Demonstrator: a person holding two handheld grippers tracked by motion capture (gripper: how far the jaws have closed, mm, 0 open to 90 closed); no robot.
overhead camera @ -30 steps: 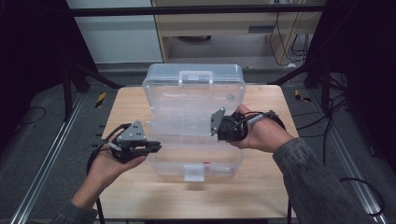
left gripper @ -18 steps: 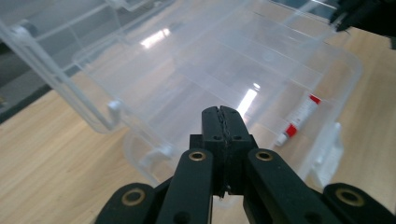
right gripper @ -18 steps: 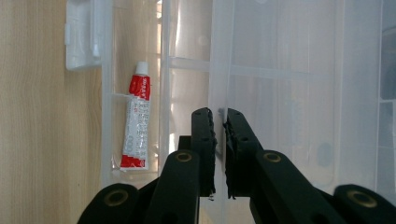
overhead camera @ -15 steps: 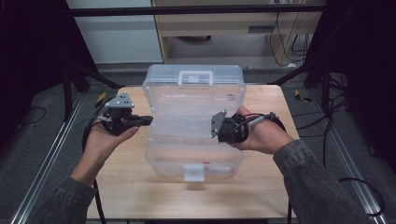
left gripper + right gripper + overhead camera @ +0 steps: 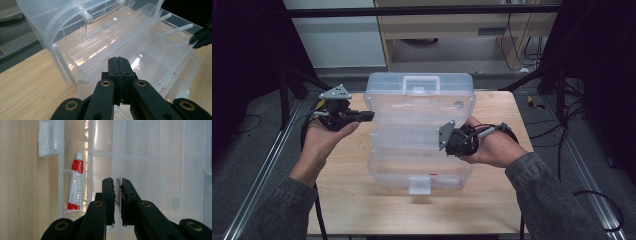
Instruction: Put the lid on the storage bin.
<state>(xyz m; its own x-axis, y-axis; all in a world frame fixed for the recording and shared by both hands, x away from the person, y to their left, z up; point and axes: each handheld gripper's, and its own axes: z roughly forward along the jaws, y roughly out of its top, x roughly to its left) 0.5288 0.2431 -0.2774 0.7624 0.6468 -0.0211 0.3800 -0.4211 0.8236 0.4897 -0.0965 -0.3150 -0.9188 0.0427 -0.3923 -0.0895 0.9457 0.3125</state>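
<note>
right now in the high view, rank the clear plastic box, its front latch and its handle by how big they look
1. clear plastic box, by far the largest, spread open across the table.
2 and 3. handle and front latch: the handle looks wider, the latch blockier, so they are too alike to rank.

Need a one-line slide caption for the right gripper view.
Right gripper jaws nearly closed around a clear organizer box wall, with a red-and-white tube lying in a nearby compartment.
</note>
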